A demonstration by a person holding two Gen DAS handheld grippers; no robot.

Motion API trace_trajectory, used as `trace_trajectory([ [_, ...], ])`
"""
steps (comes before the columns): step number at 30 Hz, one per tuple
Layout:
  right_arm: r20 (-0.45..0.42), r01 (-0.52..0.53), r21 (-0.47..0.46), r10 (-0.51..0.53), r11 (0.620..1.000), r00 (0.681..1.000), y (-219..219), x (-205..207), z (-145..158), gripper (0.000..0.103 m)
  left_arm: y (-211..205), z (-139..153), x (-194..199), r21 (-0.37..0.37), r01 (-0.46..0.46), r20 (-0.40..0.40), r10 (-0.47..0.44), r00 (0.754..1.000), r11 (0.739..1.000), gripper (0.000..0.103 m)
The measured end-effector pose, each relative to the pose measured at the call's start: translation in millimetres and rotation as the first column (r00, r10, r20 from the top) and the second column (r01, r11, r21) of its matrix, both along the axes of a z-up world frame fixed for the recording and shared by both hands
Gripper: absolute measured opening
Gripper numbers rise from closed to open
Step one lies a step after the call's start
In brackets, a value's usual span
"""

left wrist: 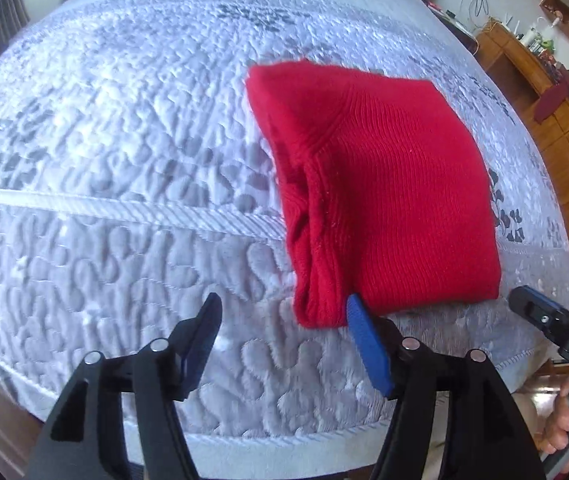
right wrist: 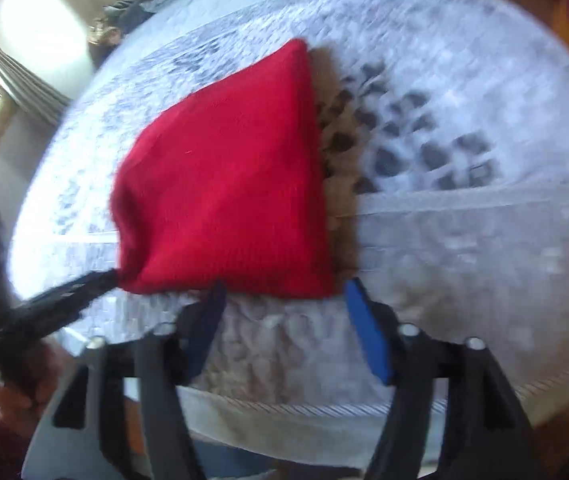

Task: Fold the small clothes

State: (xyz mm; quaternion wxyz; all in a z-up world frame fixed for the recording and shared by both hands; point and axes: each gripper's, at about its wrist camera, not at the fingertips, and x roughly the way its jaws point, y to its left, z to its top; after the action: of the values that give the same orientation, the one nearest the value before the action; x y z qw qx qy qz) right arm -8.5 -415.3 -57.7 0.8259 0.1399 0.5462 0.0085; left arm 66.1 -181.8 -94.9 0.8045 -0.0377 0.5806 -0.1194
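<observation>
One folded red knitted garment (left wrist: 380, 200) lies flat on the white quilted bedspread with grey leaf prints (left wrist: 116, 152), near the bed's front edge, and it is the only piece of clothing on the cover. The left gripper (left wrist: 284, 312) hangs above the spread just in front of the garment's near left corner; its two blue-padded fingers (left wrist: 366, 344) stand wide apart with only quilt between them, and whether the right-hand pad brushes the red fabric cannot be told. The right gripper (right wrist: 284, 300) hangs in front of the garment's near edge, its two fingers likewise spread wide and gripping nothing; that view is blurred. In the left wrist view the right gripper's black tip shows at the right edge, clear of the garment, with a hand (left wrist: 564, 420) on its handle below. Nothing lies on top of the garment or between it and either gripper. Around the bed stand a wooden cabinet with cluttered shelves (left wrist: 524, 64) at the far right, and a pale curtain beside a bright window (right wrist: 24, 76) at the left.
</observation>
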Motion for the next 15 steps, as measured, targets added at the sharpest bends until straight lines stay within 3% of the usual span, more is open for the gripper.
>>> trace_trajectory([
  [5,0.025,0.014,-0.077,-0.012,0.997,1.000,11,-22,19,0.085,3,21,-16,0.027,-0.005,0.030,0.004,1.000,1.000,0.072],
  [15,0.031,-0.006,-0.080,0.009,0.997,0.999,38,-45,51,0.091,2,61,-43,0.039,0.016,0.087,-0.019,0.996,0.999,0.081],
])
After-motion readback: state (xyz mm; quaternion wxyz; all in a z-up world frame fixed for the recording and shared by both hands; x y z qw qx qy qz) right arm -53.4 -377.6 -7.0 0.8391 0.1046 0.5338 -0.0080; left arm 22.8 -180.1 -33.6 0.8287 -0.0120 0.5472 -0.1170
